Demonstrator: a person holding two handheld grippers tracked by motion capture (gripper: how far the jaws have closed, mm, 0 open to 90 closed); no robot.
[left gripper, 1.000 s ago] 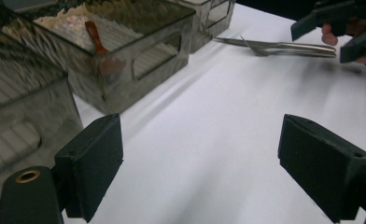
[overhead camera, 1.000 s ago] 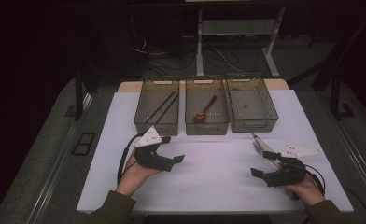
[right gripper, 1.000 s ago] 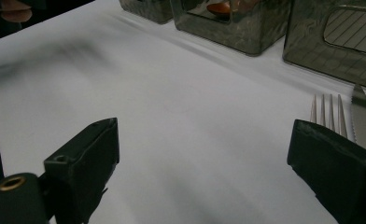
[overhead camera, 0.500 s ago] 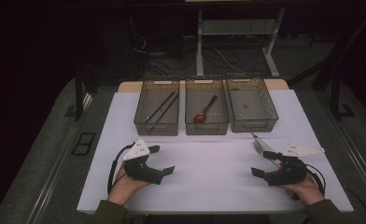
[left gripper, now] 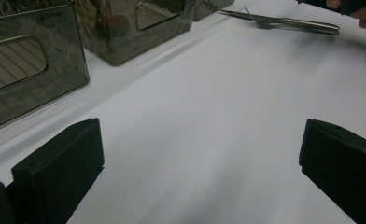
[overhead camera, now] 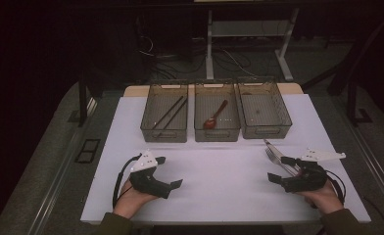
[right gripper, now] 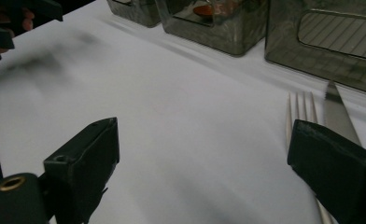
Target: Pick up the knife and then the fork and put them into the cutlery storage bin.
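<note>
Three dark bins stand in a row on the bench point(overhead camera: 131, 196): left bin point(overhead camera: 164, 113) w/ chopsticks point(overhead camera: 169, 112), middle bin point(overhead camera: 217, 111) w/ a spoon point(overhead camera: 215, 115), right bin point(overhead camera: 264, 108) looks empty. Left tongs point(overhead camera: 169, 172) just opened wide, nothing between; right tongs point(overhead camera: 278, 169) wide, beside fork point(overhead camera: 274, 156) & knife point(right gripper: 337, 114).

A steel fork point(overhead camera: 273, 157) and a steel knife point(overhead camera: 270, 147) lie flat, side by side and close together, on the white mat at near right, just in front of the rightmost bin, tips pointing toward it, handles running nearward.
</note>
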